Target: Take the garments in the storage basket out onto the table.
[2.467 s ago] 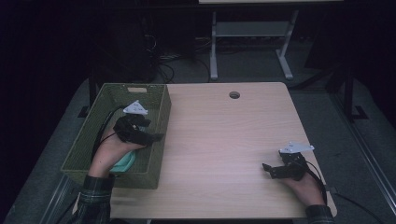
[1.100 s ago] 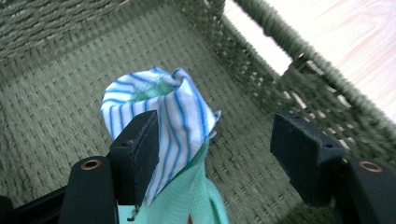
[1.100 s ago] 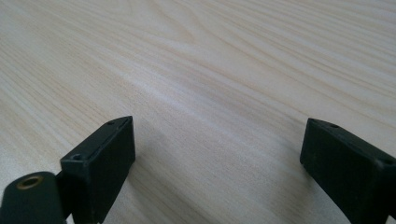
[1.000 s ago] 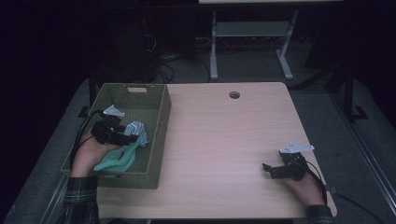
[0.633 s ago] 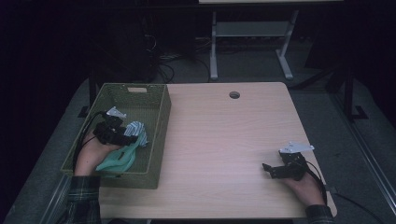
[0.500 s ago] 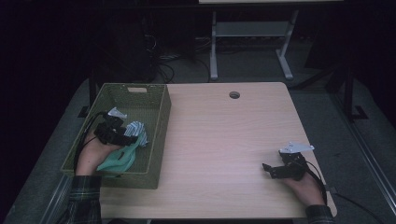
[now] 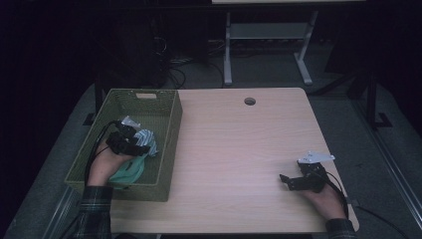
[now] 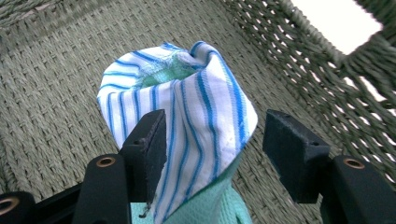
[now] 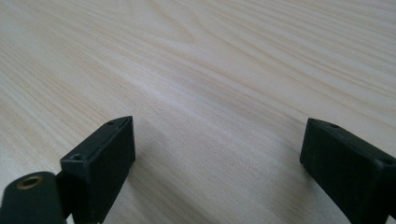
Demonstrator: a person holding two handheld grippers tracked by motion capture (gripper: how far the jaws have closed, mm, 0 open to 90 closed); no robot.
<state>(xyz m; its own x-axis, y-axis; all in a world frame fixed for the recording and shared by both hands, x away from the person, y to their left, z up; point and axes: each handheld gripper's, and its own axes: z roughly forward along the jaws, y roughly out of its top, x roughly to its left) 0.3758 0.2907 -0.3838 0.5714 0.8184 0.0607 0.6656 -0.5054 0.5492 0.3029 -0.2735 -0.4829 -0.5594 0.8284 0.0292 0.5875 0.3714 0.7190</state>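
Observation:
A white cloth with blue stripes (image 8: 201, 107) stands bunched up inside the green woven basket (image 7: 171, 129), on top of a mint-green cloth (image 7: 127, 172). My left gripper (image 7: 143, 148) is down in the basket with the striped cloth (image 7: 148, 137) between its jaws. Those jaws have just been closing; in the left gripper view (image 8: 212, 154) the left pad touches the fabric and a gap remains at the right pad. My right gripper (image 7: 284, 180) rests open near the table's front right, with bare wood between its jaws (image 9: 217, 158).
The basket sits on the left part of the wooden table (image 7: 239, 149), and its woven walls (image 8: 56, 93) surround the left gripper closely. A round cable hole (image 7: 250, 101) lies near the far edge. Beyond the table stand a white frame (image 7: 268, 35) and cables on a dark floor.
My left hand has shifted left and sunk lower inside the basket, bringing the gripper around the striped cloth. The right hand has stayed where it was.

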